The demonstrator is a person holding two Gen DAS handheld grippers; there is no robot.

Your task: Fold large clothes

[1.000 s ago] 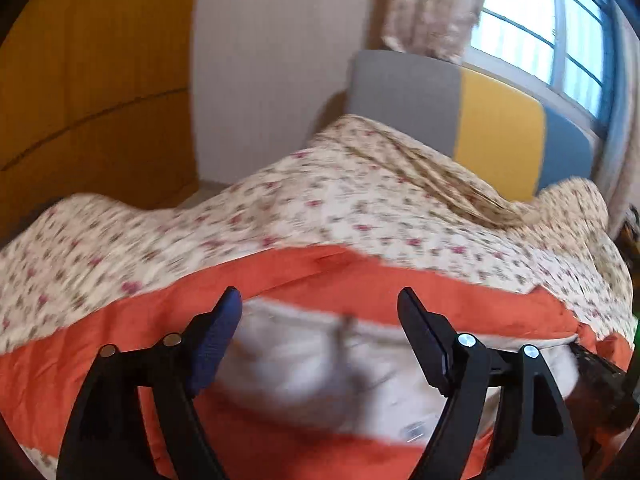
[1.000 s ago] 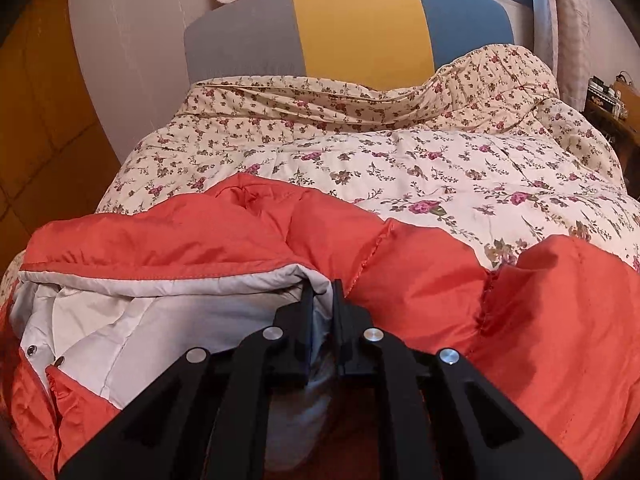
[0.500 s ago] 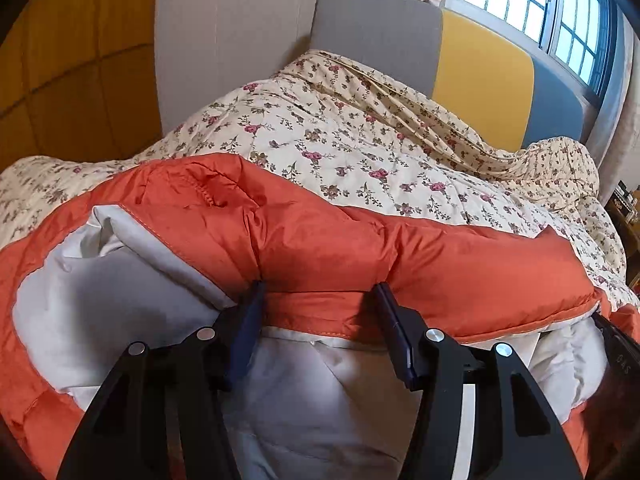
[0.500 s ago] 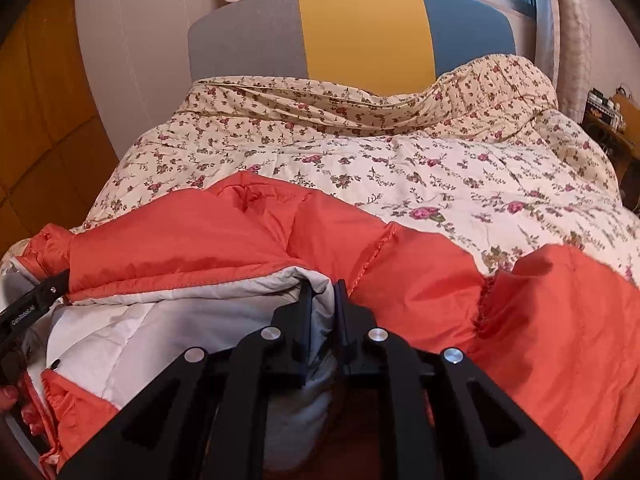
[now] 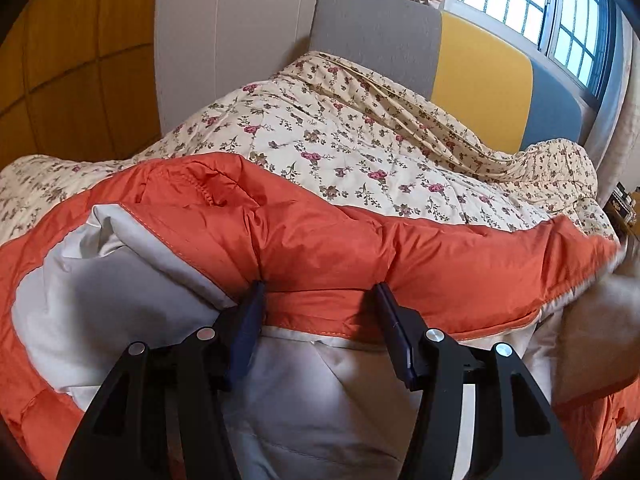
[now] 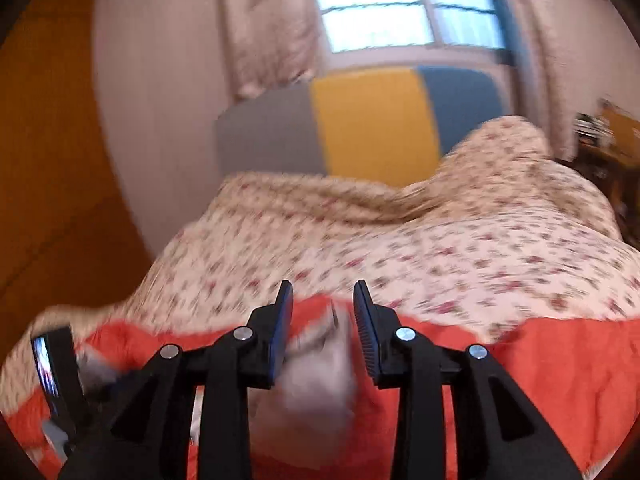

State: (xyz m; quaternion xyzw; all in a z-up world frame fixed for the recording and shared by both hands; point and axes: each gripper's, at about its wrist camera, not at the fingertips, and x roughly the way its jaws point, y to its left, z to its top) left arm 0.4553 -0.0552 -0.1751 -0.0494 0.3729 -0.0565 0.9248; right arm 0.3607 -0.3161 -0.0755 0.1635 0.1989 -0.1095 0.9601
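Note:
An orange padded jacket with a pale grey lining lies on the bed, its front edge turned back so the lining shows. My left gripper is open, its fingers pushed in on either side of a fold of the orange edge. In the blurred right wrist view my right gripper is open above the jacket, with a bit of grey lining showing between and below the fingers. The other gripper's body shows at the left edge there.
The jacket rests on a cream floral quilt covering the bed. A grey, yellow and blue headboard stands behind, under a barred window. Orange wall panels are at the left. A bedside shelf is at the right.
My right gripper has let go of the lining edge, opened and lifted, its view now blurred. My left gripper has stayed open around the orange fold, with the view barely changed.

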